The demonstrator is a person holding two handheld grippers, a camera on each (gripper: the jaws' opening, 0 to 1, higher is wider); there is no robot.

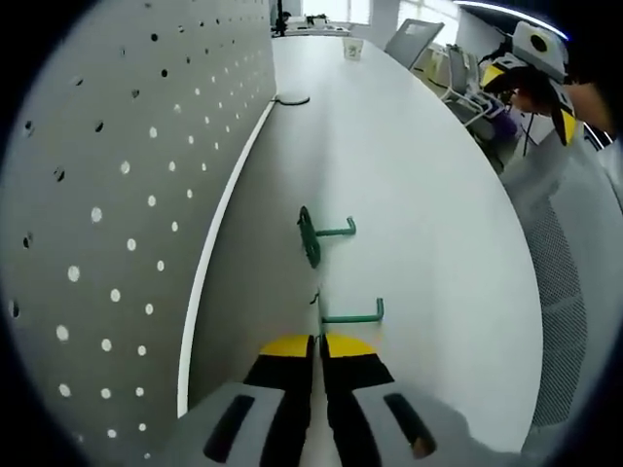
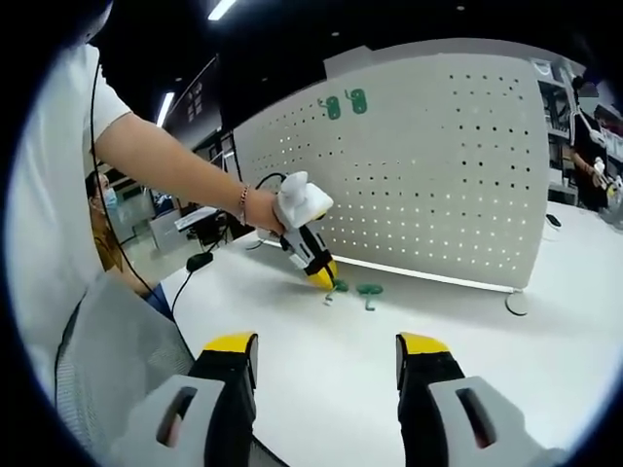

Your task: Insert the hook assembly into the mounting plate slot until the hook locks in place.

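Broadly, the white perforated pegboard panel stands upright along the white table's edge, with two green hooks already hung high up. Two green metal hook assemblies lie on the table near the panel's foot. The left gripper, jaws clenched together, touches the nearer one; the right gripper hangs released, well apart. Grip the backplate squarely before lifting.

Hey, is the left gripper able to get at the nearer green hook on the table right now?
Probably yes. The left gripper has its jaws shut just short of the nearer green hook, with bare white table around it and nothing between. It would need to open first.
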